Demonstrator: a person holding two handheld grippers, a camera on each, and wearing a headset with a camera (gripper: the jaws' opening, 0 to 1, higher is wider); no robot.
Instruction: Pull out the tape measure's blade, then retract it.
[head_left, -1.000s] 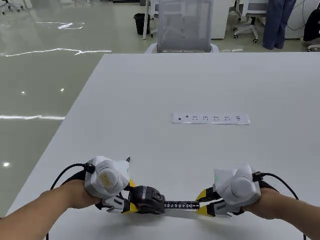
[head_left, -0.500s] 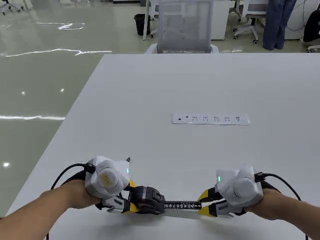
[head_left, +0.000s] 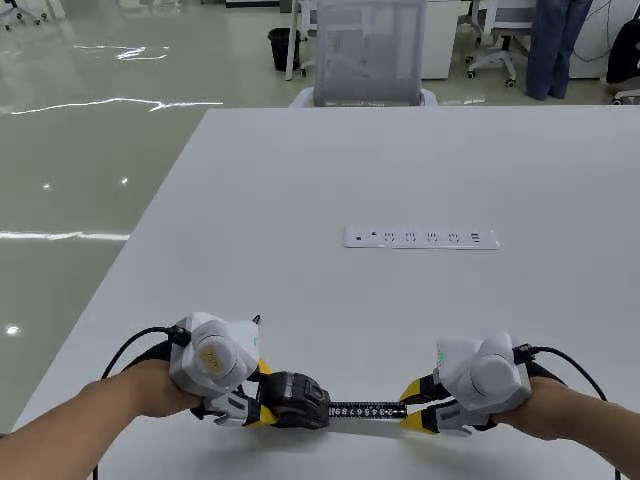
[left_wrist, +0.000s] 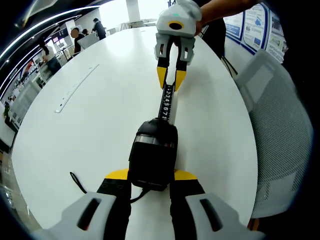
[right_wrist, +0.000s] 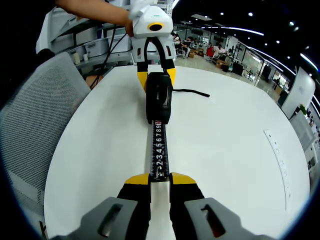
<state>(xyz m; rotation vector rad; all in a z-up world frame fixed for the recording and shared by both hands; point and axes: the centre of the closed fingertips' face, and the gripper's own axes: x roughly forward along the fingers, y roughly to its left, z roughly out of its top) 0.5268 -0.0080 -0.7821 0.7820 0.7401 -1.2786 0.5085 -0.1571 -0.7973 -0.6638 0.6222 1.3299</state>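
A black tape measure case lies near the table's front edge, held between the yellow-tipped fingers of my left gripper, which is shut on it. In the left gripper view the case sits between the jaws. A short length of black blade with white numbers runs from the case to my right gripper, which is shut on the blade's end. The right gripper view shows the blade stretching from my right gripper to the case.
A white power strip lies flat at mid-table, beyond the grippers. A grey mesh chair stands at the table's far edge. A thin black strap trails from the case. The table's left edge is close to the left hand.
My right gripper has moved slightly to the right, drawing a little more blade out of the case. The left gripper and case have stayed put.
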